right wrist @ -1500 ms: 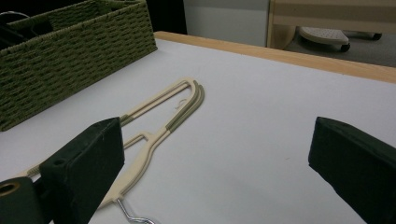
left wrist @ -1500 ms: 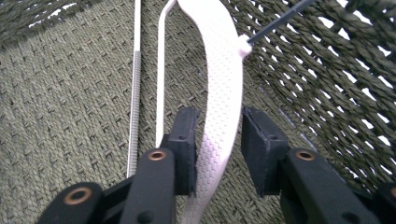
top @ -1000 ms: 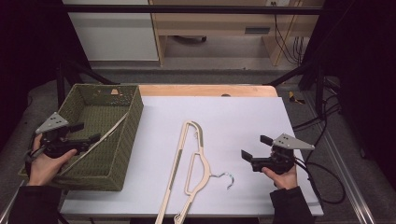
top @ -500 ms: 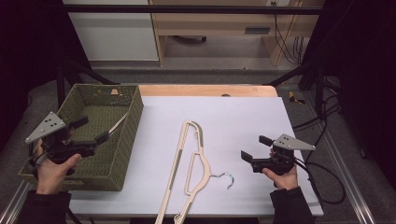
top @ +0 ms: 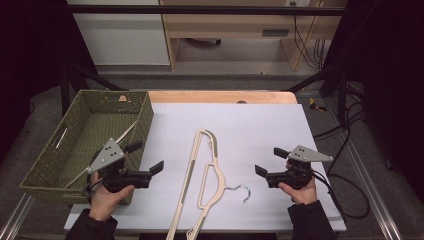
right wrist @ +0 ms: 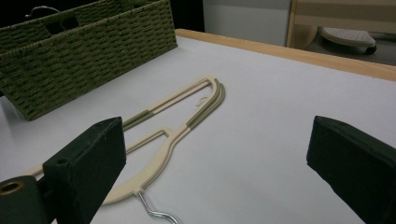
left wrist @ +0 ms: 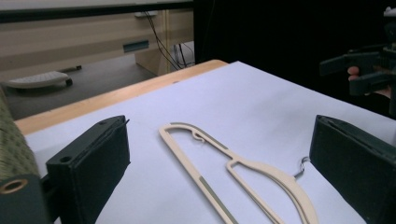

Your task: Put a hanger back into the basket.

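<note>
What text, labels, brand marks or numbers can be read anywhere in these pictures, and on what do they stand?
None can be read: no writing shows on the hanger, the woven basket, the white table sheet or either set of tongs.
The drawer front behind the table carries a small dark plate, too blurred to tell whether it bears text.

Looking like a lab or recording studio: white-covered tabletop (top: 260, 130) with a wooden edge sitting inside a black metal frame (top: 200, 9), dark curtains hanging at both sides, cables (top: 305, 45) trailing over the grey floor, pale wooden furniture (top: 225, 25) standing behind.
</note>
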{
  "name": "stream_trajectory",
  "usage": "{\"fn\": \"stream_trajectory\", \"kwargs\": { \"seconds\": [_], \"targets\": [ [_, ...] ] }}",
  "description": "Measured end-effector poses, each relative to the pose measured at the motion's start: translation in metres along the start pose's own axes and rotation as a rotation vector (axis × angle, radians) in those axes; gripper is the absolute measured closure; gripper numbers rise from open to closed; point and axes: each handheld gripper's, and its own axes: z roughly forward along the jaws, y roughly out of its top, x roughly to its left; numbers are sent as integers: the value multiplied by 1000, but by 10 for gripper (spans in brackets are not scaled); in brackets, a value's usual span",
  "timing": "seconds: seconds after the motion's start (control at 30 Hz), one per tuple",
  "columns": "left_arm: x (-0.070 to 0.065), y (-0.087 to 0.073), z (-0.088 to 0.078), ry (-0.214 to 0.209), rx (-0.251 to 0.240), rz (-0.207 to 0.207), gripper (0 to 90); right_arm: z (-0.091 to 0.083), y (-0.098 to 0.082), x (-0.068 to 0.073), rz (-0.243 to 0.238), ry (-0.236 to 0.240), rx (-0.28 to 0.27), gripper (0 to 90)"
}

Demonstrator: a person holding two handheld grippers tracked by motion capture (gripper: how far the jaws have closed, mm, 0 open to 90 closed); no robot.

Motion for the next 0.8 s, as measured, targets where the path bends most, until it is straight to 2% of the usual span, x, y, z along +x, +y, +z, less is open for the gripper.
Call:
{"fn": "stream_trajectory", "kwargs": {
  "seconds": [0.03, 0.23, 0.4, 0.67, 0.8],
  "targets": [
    [0, 0, 0, 0, 0, 0, 50, 0, 0, 0, 0, 0, 0, 49],
    [-7, -24, 14, -26, 57, -24, 56, 5, -3, 4, -19, 16, 20, 51],
    [-12, -36, 29, -40, 114, -10, 57, 13, -5, 8, -39, 56, 48, 63],
    [-16, -44, 36, -57, 138, 0, 57, 29, -13, 17, -71, 96, 105, 97],
    [-16, -47, 38, -61, 147, -4, 57, 39, -20, 22, -82, 130, 153, 158]
  ]
}}
